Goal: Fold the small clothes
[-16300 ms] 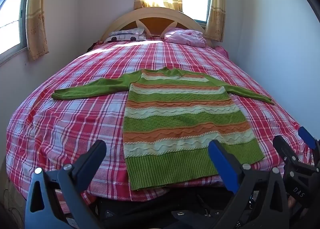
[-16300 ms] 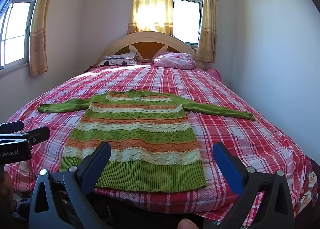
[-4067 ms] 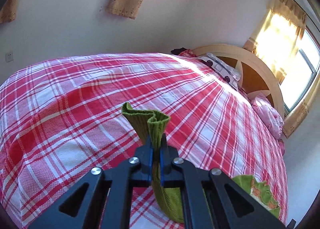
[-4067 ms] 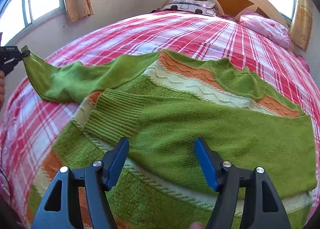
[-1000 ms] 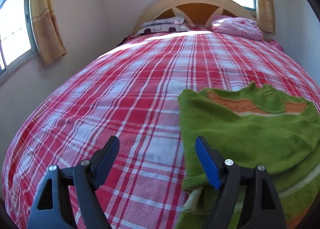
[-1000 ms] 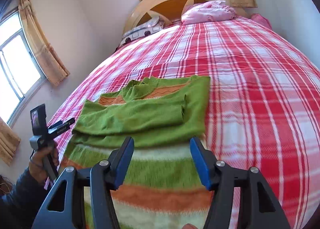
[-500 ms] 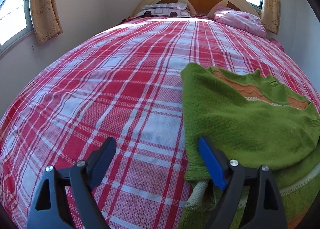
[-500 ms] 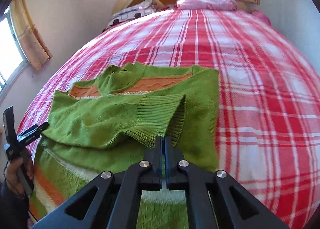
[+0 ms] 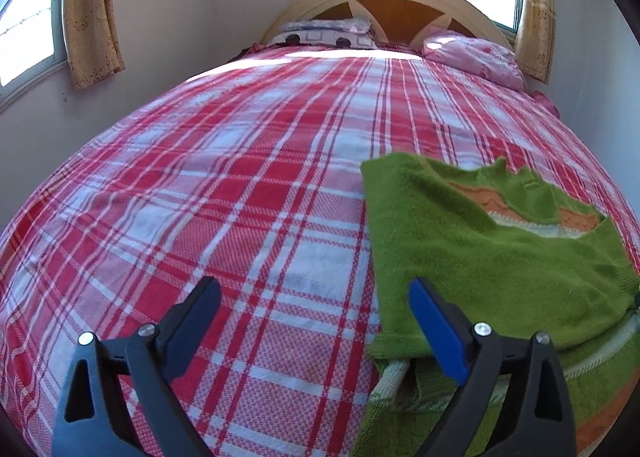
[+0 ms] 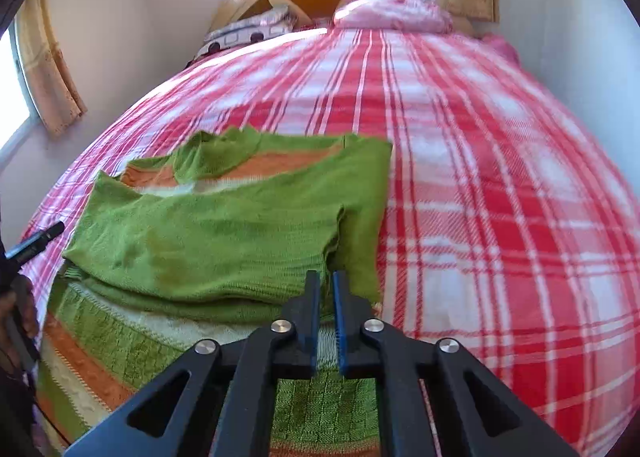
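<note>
Striped green sweater (image 10: 224,225) lies flat on the plaid bed (image 10: 480,185), both sleeves folded across the chest, likely to square it up before the lengthwise fold. Long axis runs neck-to-hem, collar toward the headboard (image 9: 400,1), hem toward the foot.

Right hand-held gripper (image 10: 325,285): narrow gap, jaws opening, nothing clearly pinched, just at the sleeve cuff edge.

Left hand-held gripper (image 9: 316,309): wide, jaws opening, empty, straddling the sweater's left edge.
</note>
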